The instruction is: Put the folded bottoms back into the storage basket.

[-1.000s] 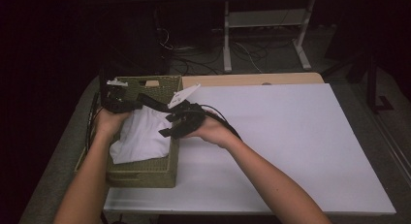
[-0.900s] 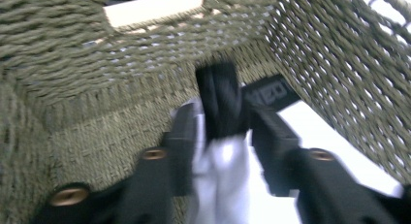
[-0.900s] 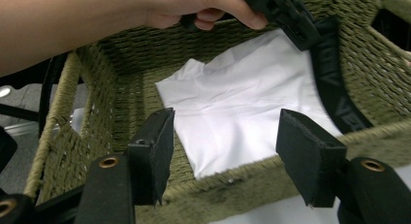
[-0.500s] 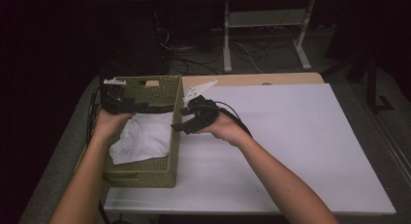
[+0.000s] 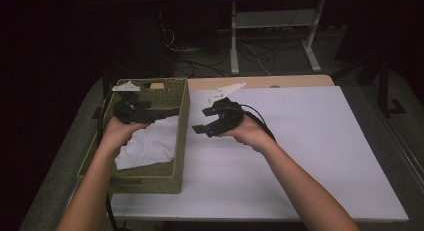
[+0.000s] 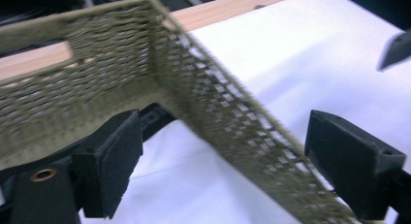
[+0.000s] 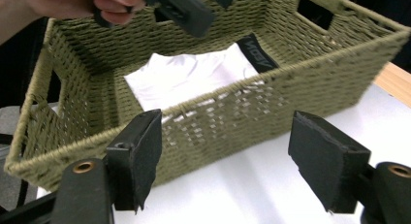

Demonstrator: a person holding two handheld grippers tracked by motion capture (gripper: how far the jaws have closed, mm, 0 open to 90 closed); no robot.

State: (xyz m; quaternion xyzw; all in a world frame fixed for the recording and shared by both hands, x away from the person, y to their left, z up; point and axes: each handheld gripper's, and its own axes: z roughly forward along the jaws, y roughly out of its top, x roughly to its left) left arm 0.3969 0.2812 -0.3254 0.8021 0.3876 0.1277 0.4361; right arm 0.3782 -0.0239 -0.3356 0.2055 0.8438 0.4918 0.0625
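A woven olive basket (image 5: 181,122) stands on the left end of the white table (image 5: 300,141). A folded white cloth (image 5: 147,143) lies inside it, and a black label (image 7: 257,52) shows beside the cloth at the far end. My left gripper (image 5: 167,112) hovers over the basket's far part, open, its jaws on either side of the basket wall (image 6: 228,112) with nothing gripped. My right gripper (image 5: 201,122) hangs just right of the basket over the table, open and empty. It faces the basket's side (image 7: 232,117).
A wooden strip (image 5: 280,82) runs along the table's far edge. Behind it, a white-legged stand (image 5: 270,36) and loose cables (image 5: 210,56) sit on the dark floor. The table top spreads bare to the right of my right hand (image 5: 250,133).
My right gripper has pulled back to the right, from the basket's wall out over the table. The white cloth now lies lower in the basket. My left gripper has stayed over the basket.
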